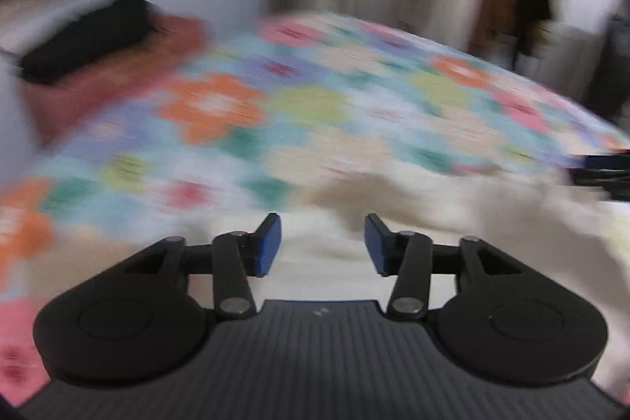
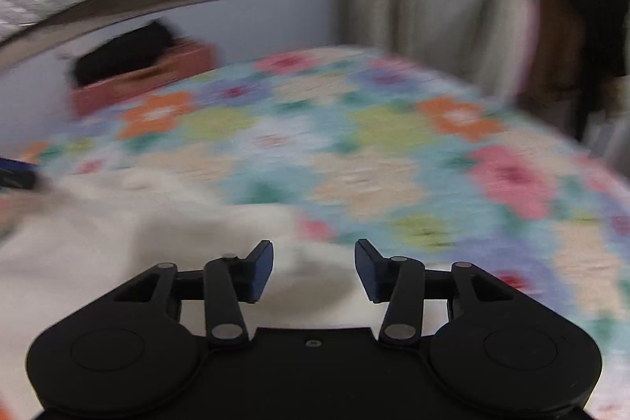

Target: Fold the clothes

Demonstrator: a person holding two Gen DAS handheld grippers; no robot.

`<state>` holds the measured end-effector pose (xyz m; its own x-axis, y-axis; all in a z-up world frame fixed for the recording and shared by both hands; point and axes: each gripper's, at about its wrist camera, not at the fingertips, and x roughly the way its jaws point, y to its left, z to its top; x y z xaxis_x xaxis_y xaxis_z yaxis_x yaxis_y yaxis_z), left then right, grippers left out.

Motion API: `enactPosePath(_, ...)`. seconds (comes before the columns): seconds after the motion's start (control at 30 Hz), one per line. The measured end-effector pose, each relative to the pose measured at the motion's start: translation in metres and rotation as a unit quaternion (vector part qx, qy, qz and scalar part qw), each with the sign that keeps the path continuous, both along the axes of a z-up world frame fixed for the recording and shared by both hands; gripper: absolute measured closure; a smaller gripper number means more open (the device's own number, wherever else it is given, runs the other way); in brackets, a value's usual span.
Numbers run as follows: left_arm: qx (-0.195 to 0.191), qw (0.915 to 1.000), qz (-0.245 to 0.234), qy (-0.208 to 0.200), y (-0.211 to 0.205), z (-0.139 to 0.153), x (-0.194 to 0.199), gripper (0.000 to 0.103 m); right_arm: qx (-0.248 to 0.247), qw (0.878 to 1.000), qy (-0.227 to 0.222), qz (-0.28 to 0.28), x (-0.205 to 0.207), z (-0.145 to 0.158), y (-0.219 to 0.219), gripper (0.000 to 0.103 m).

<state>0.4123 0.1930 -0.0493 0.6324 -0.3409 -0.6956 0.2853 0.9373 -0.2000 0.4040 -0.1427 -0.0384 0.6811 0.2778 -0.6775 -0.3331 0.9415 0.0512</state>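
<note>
The cream garment [image 1: 413, 223] lies spread on the bed right under and ahead of both my grippers, its cloth rumpled into soft folds; both views are smeared with blur, so I cannot tell what kind of garment it is or how its edges run. In the right wrist view it [image 2: 118, 243] fills the space to the left of and beneath my right gripper [image 2: 314, 272], whose blue-padded fingers stand apart with nothing between them, poised just above the cloth. My left gripper [image 1: 323, 245] is likewise spread wide and empty, with the garment showing through the gap between its fingers and stretching off to its right. At the far right edge of the left view a dark bit with blue on it pokes in, the tip of my other gripper. Beyond the garment, ahead of both grippers, runs the flowered bedspread [image 1: 275, 97] in orange, pink, green and blue. Far ahead to the left, against the wall, a reddish box [image 2: 145, 81] sits with a black bundle [image 2: 122, 52] on top. Far ahead to the right, dark clothes hang on a rack [image 2: 571, 26].
</note>
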Motion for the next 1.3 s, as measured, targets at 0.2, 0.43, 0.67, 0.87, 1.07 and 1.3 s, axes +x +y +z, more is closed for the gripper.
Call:
enactPosePath(0.2, 0.015, 0.992, 0.002, 0.125, -0.047, -0.058, 0.057, 0.054, 0.044, 0.992, 0.113, 0.022, 0.034, -0.046, 0.062, 0.052)
enactPosePath(0.43, 0.03, 0.9857, 0.103, 0.13, -0.028, -0.047, 0.07, 0.063, 0.058, 0.99, 0.115, -0.052, 0.051, -0.048, 0.056, 0.063)
enactPosePath(0.67, 0.068, 0.9865, 0.129, 0.074, -0.002, -0.023, -0.01, 0.047, 0.047, 0.99, 0.068, -0.111, -0.024, -0.016, 0.019, 0.048)
enactPosePath(0.87, 0.081, 0.981, 0.151, 0.091, 0.024, -0.032, -0.082, 0.033, 0.039, 0.991, 0.025, -0.122, -0.117, -0.019, -0.012, 0.043)
enactPosePath(1.07, 0.086, 0.9723, 0.187, 0.11, 0.034, -0.073, -0.092, 0.0, -0.003, 0.988, 0.055, -0.146, -0.123, -0.073, -0.019, 0.046)
enactPosePath(1.3, 0.124, 0.9702, 0.188, 0.09, 0.023, -0.045, -0.117, 0.002, 0.001, 0.98, 0.061, -0.192, -0.142, -0.041, -0.009, 0.042)
